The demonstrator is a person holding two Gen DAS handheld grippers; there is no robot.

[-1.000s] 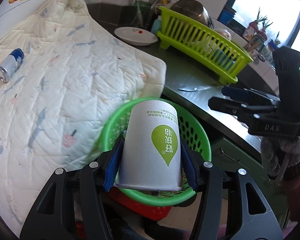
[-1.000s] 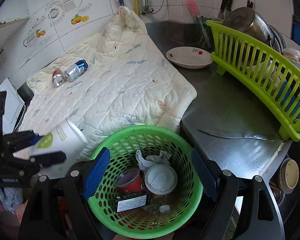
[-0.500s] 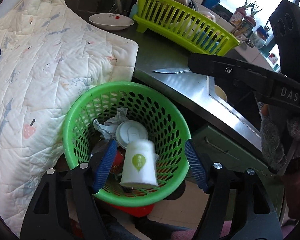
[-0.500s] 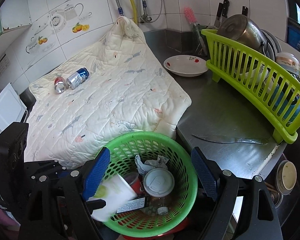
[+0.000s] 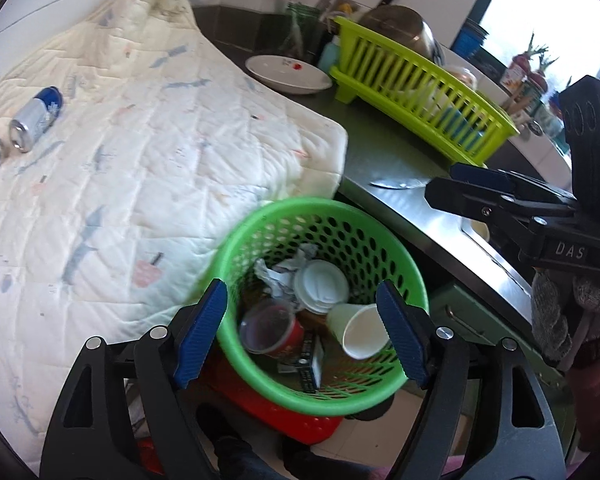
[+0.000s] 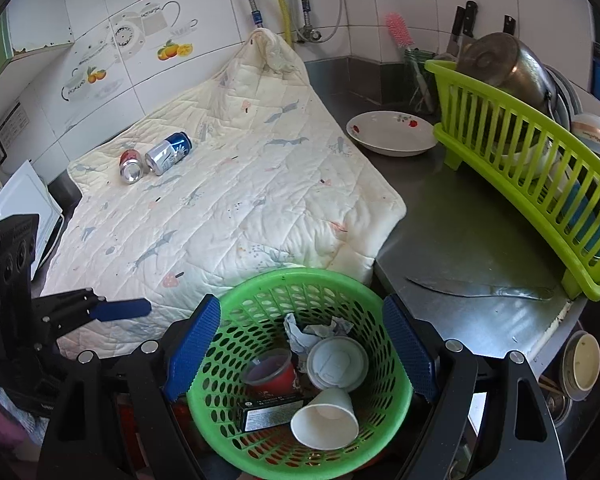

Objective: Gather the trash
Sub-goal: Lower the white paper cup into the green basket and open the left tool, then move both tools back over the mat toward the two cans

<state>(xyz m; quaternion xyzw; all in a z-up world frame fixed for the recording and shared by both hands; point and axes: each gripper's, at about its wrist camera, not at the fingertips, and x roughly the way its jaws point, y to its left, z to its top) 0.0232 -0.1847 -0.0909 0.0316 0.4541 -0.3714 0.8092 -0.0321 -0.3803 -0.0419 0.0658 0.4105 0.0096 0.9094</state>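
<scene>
You have one green basket [image 6: 396, 400] in front of you, and in it you can count one white paper cup [image 6: 326, 420], one red cup [image 6: 272, 372], one white lid [image 6: 336, 362], one crumpled paper [image 6: 308, 330] and one dark box [image 6: 272, 414]. On the one quilted cloth [image 6: 236, 208] you see two cans: one blue can [image 6: 168, 153] and one red can [image 6: 131, 166]. The counter holds one white dish [image 6: 392, 133], one knife [image 6: 480, 289] and one yellow-green dish rack [image 6: 540, 184], with one metal pot [image 6: 504, 64] in it
</scene>
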